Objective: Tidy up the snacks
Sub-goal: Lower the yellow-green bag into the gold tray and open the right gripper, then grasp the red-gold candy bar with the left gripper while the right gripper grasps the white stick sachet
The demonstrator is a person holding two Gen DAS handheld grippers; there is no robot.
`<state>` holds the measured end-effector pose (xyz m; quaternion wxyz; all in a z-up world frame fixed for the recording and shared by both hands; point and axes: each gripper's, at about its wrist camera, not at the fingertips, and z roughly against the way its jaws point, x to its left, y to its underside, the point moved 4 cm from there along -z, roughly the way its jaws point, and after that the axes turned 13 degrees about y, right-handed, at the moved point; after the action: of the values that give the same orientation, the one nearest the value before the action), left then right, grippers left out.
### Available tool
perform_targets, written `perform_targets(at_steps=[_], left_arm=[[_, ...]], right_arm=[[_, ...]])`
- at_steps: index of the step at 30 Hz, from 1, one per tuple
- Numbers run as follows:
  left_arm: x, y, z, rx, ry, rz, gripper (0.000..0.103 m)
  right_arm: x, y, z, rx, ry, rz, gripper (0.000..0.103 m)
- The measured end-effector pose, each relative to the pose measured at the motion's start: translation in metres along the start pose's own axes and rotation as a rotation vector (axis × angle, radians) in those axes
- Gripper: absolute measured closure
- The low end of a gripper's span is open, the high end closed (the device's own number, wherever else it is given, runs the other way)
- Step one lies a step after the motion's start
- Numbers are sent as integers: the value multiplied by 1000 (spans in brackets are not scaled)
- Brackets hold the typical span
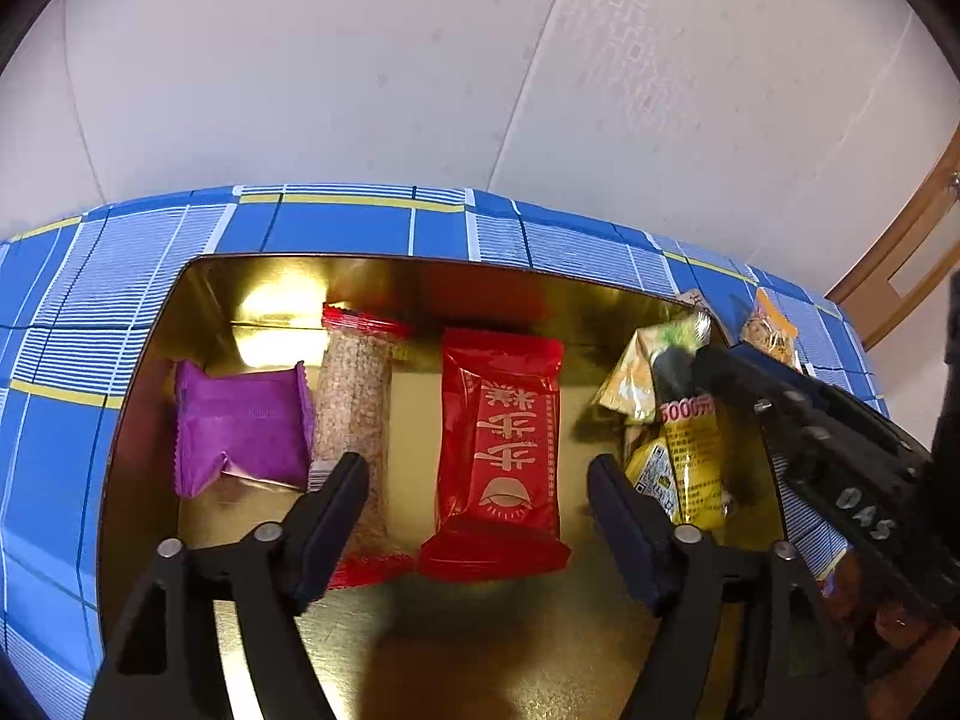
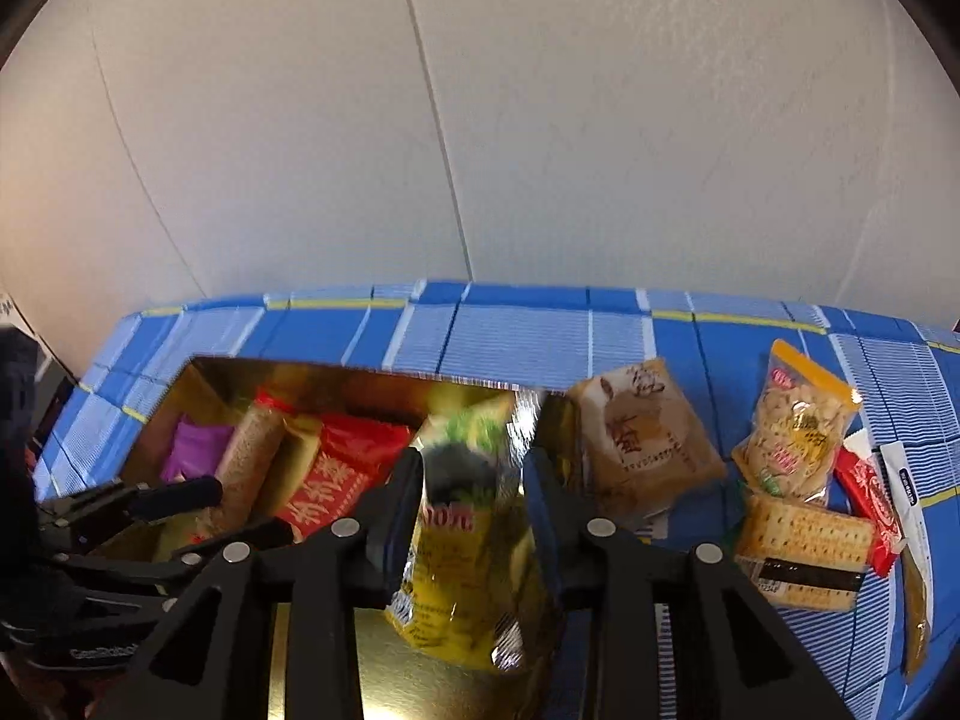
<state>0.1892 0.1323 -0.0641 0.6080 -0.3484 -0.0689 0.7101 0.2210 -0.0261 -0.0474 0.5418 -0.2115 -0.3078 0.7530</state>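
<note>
1. The right gripper (image 2: 471,495) is clenching a yellow snack packet (image 2: 462,564) between its pads, holding it over the right end of the gold tray (image 1: 600,294).
2. The left gripper (image 1: 477,510) is standing released, gripping nothing, above the red packet (image 1: 498,456) lying flat in the tray.
3. A sesame bar (image 1: 354,414) and purple packet (image 1: 240,426) are lying further left.
4. More snacks, a cracker pack (image 2: 801,549) among them, are waiting on the blue checked cloth (image 2: 528,330).

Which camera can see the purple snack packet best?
The left wrist view. There the purple packet lies whole and unblocked at the left end of the gold box, beside the sesame bar. In the right wrist view only a small corner of it peeks out behind the other snacks.
</note>
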Motion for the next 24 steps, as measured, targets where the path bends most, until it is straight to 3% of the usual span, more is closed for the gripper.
perform_targets(at_steps=[3, 11, 24], left_arm=[[2, -1, 1, -7, -2, 11, 24], [3, -1, 1, -4, -3, 18, 20], [-8, -1, -1, -16, 20, -10, 17]], right_arm=[[-5, -4, 10, -29, -17, -39, 68], [-43, -5, 28, -78, 48, -132, 68], [-112, 20, 36, -17, 171, -219, 68]])
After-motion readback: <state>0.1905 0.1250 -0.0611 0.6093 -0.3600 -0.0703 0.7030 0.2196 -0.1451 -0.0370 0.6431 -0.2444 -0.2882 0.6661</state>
